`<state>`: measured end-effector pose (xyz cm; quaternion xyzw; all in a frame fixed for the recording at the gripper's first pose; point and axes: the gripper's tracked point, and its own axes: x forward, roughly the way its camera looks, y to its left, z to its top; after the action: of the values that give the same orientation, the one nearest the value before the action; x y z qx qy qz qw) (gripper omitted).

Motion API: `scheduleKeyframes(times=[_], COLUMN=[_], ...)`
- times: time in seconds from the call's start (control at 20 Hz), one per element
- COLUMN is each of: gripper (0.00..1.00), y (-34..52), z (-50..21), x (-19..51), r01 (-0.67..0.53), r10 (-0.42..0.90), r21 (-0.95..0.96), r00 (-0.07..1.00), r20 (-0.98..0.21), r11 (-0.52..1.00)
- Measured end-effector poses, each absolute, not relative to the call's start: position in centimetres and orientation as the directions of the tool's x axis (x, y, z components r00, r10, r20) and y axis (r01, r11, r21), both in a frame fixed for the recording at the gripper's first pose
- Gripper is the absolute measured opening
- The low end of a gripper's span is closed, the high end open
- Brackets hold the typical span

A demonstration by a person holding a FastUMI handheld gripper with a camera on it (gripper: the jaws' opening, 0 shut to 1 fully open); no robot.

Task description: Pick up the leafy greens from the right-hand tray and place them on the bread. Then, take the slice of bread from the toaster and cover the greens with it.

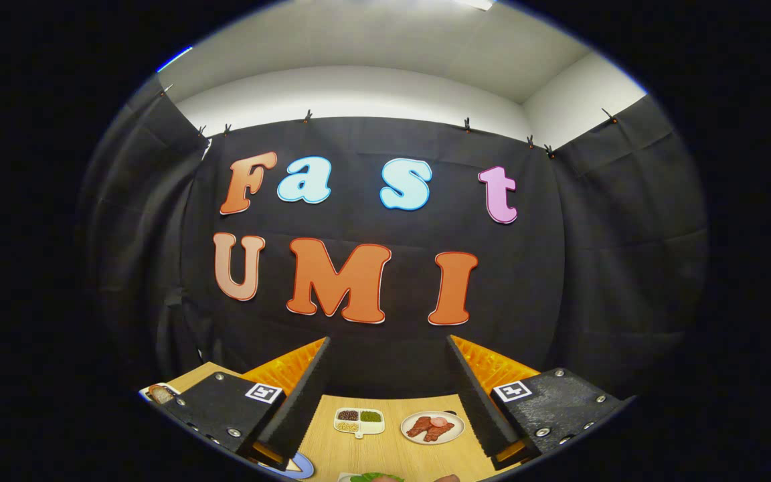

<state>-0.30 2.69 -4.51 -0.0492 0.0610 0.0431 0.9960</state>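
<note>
My gripper (389,345) is held high and level, facing the booth's back wall, fingers wide apart with nothing between them. Low between the fingers lies the wooden table (385,448). At its nearest visible part a bit of leafy greens (375,477) peeks up, mostly hidden. Outside the left finger, at the table's far left, sits a slice of bread (160,393), partly cut off. I cannot make out the toaster.
Between the fingers on the table stand a white divided dish of grains and green bits (359,422) and a round plate with slices of meat (432,427). A blue-rimmed plate (297,465) shows under the left finger. Black cloth walls close the booth behind and at the sides.
</note>
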Motion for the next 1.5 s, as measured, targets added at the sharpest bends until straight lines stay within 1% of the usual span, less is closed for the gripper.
scheduleKeyframes(times=[0.15,0.25,0.45,0.65,0.85,1.1,1.5], gripper=[0.99,0.99,0.99,0.99,0.99,0.99,0.99], y=[3.1,2.7,2.3,2.1,1.8,1.4,0.7], z=[-8.9,-11.7,-15.7,-20.5,-25.7,-31.3,-39.9], x=[-0.4,-0.6,-1.1,-1.9,-3.3,-5.1,-9.5], r01=[-0.117,-0.112,-0.099,-0.103,-0.111,-0.123,-0.129], r10=[0.104,0.101,0.091,0.085,0.076,0.057,0.038], r21=[-0.039,-0.02,0.002,-0.006,-0.013,-0.028,-0.015], r00=[0.966,0.946,0.908,0.848,0.758,0.636,0.401], r20=[-0.235,-0.308,-0.408,-0.522,-0.648,-0.77,-0.915], r11=[0.992,0.993,0.995,0.995,0.994,0.992,0.992])
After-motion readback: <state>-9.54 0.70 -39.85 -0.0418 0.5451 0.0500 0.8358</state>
